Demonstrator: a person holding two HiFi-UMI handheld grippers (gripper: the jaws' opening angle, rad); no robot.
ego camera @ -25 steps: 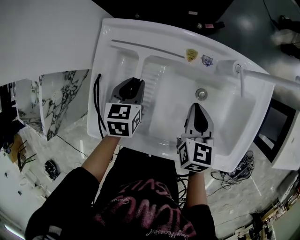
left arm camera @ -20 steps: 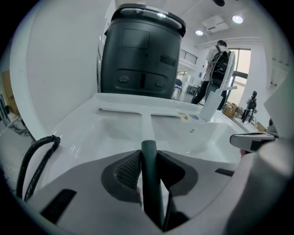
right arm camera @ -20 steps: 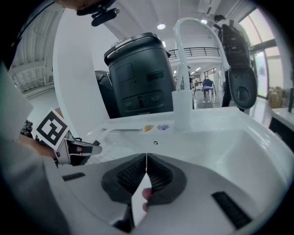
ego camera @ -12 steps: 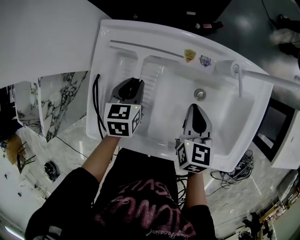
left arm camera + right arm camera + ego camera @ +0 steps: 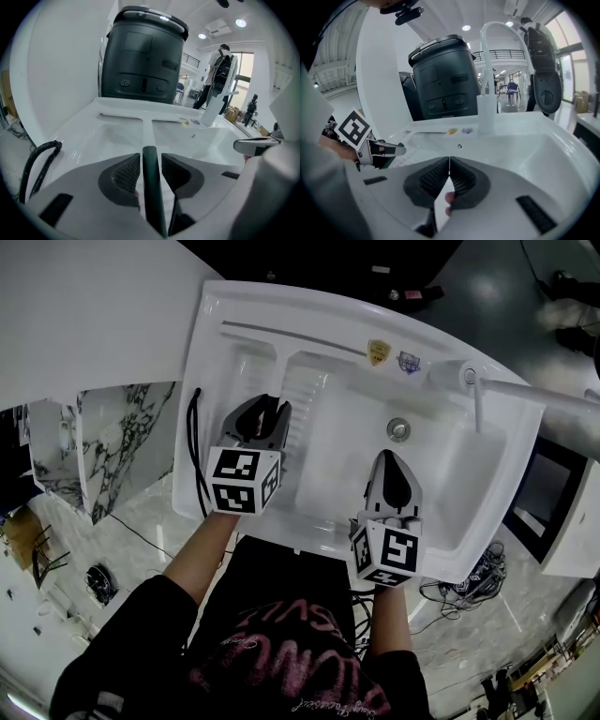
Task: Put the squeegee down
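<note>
Since lying on the sink (image 5: 214, 298), looks nearly done: just spread left gripper (image 5: 266, 411) off squeegee (image 5: 151, 187) handle between its jaws; needs withdrawing; right gripper (image 5: 449, 163) closed, empty.

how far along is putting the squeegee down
Nearly done. The squeegee already lies in the sink. In hand: the left gripper has just been opening its jaws, with the dark handle between them but the pads off it. Left: draw that gripper back clear of the handle. The right gripper is shut and empty.
</note>
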